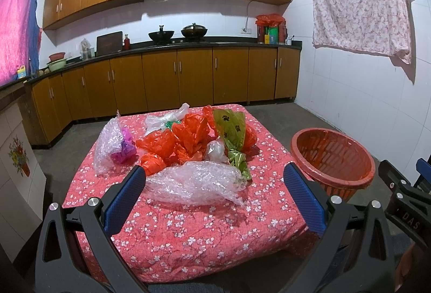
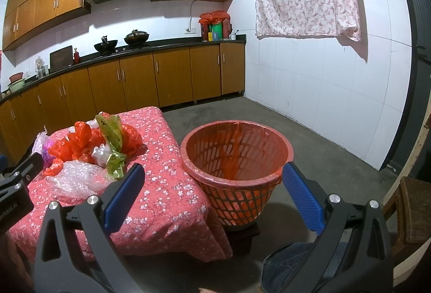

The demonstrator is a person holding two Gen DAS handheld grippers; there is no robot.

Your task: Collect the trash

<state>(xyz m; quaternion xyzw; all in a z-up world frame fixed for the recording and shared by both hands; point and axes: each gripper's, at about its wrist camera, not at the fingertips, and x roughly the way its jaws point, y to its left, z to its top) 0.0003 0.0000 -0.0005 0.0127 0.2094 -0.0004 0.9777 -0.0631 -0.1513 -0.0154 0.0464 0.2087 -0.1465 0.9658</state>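
Evidently both tools wait unloaded: left gripper (image 1: 212,198) spread wide toward the bubble wrap (image 1: 194,182) at the table's (image 1: 188,247) near edge, right gripper (image 2: 212,198) equally apart, facing the lined basket (image 2: 237,155) beside the table's right edge.

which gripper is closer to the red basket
Right. The right gripper is open just in front of the red basket; the left gripper faces the table's trash, basket off to its right.

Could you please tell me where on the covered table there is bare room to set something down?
The near strip of the tablecloth, between the bubble wrap and the front edge, is bare, as is the right margin toward the basket. The middle and far part is crowded with red bags and the green wrapper.
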